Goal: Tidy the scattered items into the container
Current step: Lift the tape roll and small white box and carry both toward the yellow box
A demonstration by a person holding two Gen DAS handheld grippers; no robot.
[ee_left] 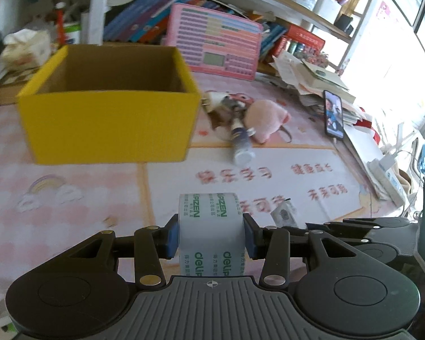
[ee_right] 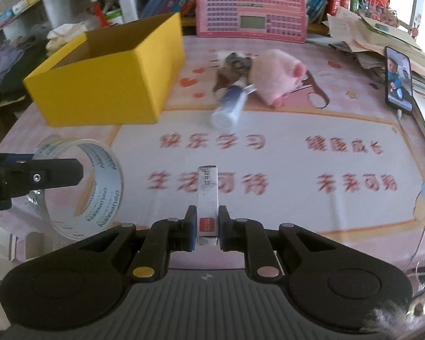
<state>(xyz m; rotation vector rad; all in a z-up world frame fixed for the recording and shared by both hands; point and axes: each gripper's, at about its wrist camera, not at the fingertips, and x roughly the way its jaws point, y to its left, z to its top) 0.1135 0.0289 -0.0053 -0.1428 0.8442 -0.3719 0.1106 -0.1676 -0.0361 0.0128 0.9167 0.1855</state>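
My left gripper (ee_left: 211,233) is shut on a roll of clear tape (ee_left: 211,226) with green print, held above the pink desk mat. The same tape roll (ee_right: 85,187) shows at the left of the right wrist view, with the left gripper's finger (ee_right: 53,174) across it. My right gripper (ee_right: 207,226) is shut on a small white staple box (ee_right: 207,198) with a red label. The open yellow cardboard box (ee_left: 107,124) stands ahead on the left and looks empty inside; it appears again as the yellow box (ee_right: 104,90). A white bottle (ee_right: 229,107), a pink plush toy (ee_right: 277,76) and small clutter lie right of it.
A pink keyboard toy (ee_right: 250,5) leans against the shelves at the back. A lit phone (ee_right: 398,79) stands by stacked papers (ee_left: 320,82) on the right. A power strip (ee_left: 388,175) lies at the right edge. Clothes pile up left of the yellow box.
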